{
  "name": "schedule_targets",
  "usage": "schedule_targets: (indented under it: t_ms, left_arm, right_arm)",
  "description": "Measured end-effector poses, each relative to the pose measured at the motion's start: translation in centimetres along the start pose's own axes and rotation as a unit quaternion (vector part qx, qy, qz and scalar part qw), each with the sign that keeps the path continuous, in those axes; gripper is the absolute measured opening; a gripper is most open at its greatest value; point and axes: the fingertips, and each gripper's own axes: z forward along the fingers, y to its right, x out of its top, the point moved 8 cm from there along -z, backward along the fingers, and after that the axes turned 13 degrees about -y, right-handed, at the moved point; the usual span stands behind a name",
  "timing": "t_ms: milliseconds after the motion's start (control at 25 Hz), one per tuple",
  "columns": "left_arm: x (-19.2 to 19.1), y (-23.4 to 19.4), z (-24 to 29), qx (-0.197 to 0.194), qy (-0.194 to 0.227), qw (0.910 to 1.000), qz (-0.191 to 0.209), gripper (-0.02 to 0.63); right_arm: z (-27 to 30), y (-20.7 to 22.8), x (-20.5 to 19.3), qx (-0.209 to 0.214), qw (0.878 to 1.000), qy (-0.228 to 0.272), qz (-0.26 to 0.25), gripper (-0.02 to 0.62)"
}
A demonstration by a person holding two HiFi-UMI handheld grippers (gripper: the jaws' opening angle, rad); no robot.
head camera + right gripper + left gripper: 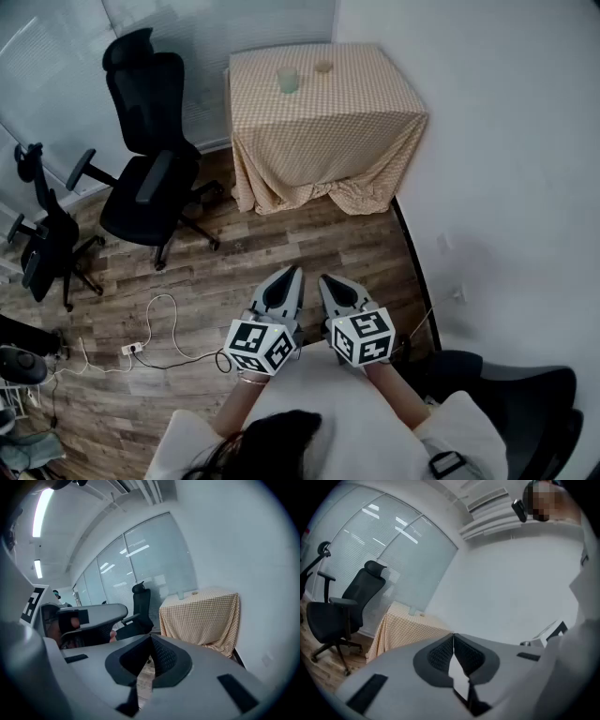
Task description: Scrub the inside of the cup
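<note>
Wood-plank flooring (309, 239) runs from a frosted glass partition (56, 56) to a plain white wall (506, 141), with two black mesh-backed office chairs (150, 150) standing at the left and a white power strip (131, 348) lying on its cable. Against the wall stands a square table draped in a beige checked cloth (328, 141). On it, left of centre and toward the far edge, stands the pale green translucent cup (288, 81), upright. Just beside it, nearer the far edge, lies a small round tan object (323, 67), too small to identify, though it may be the scrubber. The scrubbing looks not yet begun. The left gripper (295, 274) and right gripper (324, 280) are held side by side well apart from the table, both with jaws pressed together on nothing. Walking over, picking up cup and scrubber, and the scrubbing itself all appear to remain.
</note>
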Motion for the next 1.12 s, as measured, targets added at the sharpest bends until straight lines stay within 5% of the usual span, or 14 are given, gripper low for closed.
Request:
schedule_targets:
  t_ms: [200, 440, 1120]
  left_arm:
    - [0.8, -0.8, -0.2, -0.009, 0.019, 0.9997, -0.011, 0.011]
    - [0.7, -0.7, 1.2, -0.050, -0.008, 0.9987, -0.007, 0.014]
    - [4.7, -5.8, 8.7, 0.040, -0.044, 0.9982, 0.009, 0.015]
  right_arm:
    - [0.0, -0.3, 1.0, -0.011, 1.000, 0.009, 0.002, 0.034]
    - [0.2, 0.4, 1.3, -0.002, 1.000, 0.009, 0.010, 0.035]
    - [5.9, 7.0, 8.6, 0.016, 0.999, 0.026, -0.020, 0.037]
